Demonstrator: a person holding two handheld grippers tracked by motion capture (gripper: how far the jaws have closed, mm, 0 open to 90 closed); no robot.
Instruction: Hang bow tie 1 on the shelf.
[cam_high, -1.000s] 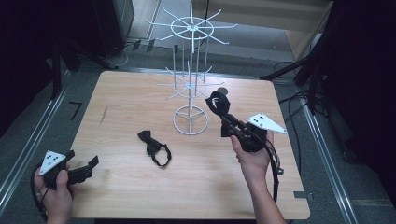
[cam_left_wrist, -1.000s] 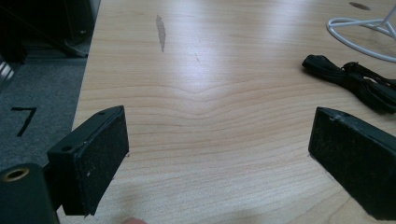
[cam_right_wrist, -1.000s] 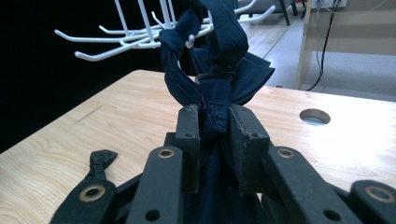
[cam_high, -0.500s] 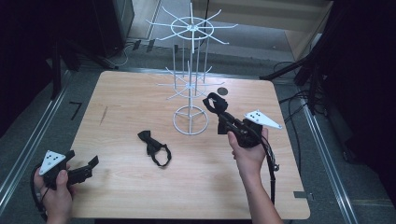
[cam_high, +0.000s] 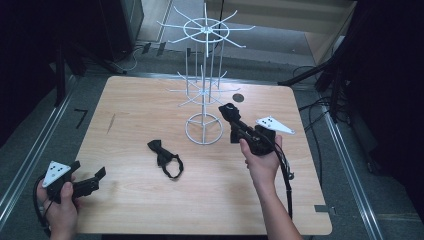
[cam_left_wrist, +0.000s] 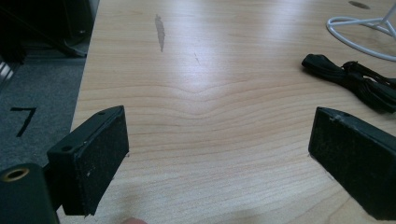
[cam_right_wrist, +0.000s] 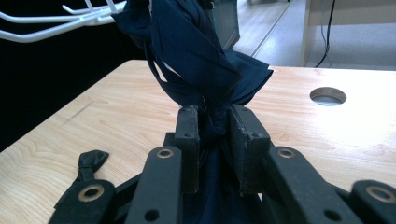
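Observation:
My right gripper (cam_high: 233, 120) is shut on a dark blue bow tie (cam_right_wrist: 196, 56), pinched at its knot, and holds it up beside the white wire rack (cam_high: 204, 85). In the right gripper view the tie's upper part reaches the tips of the rack's white prongs (cam_right_wrist: 70, 18). A second, black bow tie (cam_high: 165, 157) lies flat on the wooden table (cam_high: 125, 110) in front of the rack's ring base (cam_high: 203, 130). That black bow tie (cam_left_wrist: 355, 81) also lies at the right of the left gripper view. My left gripper (cam_high: 95, 180) rests open at the table's near left corner, nothing between its jaws.
A round cable hole (cam_high: 238, 98) sits in the tabletop behind the rack. Metal rails (cam_high: 345, 155) run along both sides of the table, with cables (cam_high: 320, 107) on the floor at the right. A dark streak (cam_left_wrist: 159, 31) marks the wood at the left.
My right gripper has carried the blue bow tie leftward and a little closer to the rack. The left gripper has stayed where it was.

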